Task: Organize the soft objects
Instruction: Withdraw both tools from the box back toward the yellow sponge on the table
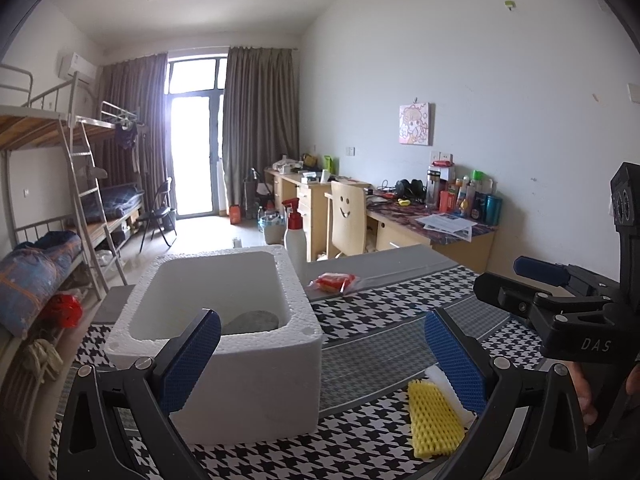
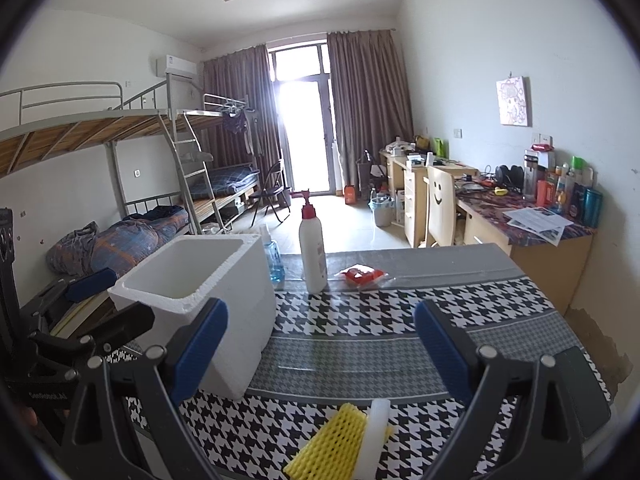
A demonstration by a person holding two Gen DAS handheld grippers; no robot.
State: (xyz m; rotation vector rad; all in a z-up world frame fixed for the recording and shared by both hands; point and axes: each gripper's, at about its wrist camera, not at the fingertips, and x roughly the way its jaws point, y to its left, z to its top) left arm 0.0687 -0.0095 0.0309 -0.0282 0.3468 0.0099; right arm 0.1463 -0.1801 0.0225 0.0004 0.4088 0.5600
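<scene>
Grippers, two, both spread wide and holding nothing: your left gripper (image 1: pixel 322 364) hovers above the near edge of the table with its blue pads (image 1: pixel 191 360) framing the foam box, and your right gripper (image 2: pixel 320 354) hangs beside it, equally empty. Item nearest your fingers: yellow foam net (image 2: pixel 334 446), lying flat on the houndstooth tablecloth (image 2: pixel 360 312), touching a white foam strip (image 2: pixel 374 436) that partly overlaps it. Item beyond: white foam box (image 1: pixel 224 320), open-topped, standing to the left on the cloth; a grey rounded object (image 1: pixel 252 320) already rests on its bottom, so sorting appears to be underway. Items farther off, near the table's far edge: red packet (image 1: pixel 334 282), white bottle with red pump (image 2: pixel 313 252), blue bottle (image 2: pixel 275 264) just behind the box. Room beyond: bunk beds, desks, curtained door. Hazards, as you should judge them: the net and strip lie together, so a careless pinch may lift both or drag one off the near edge; the net is limp mesh and may slip from a shallow grasp; the box looks light and unanchored, so a knock from your left fingers on its rim could shove or tip it; a wide reach toward the packet risks toppling the upright pump bottle.
</scene>
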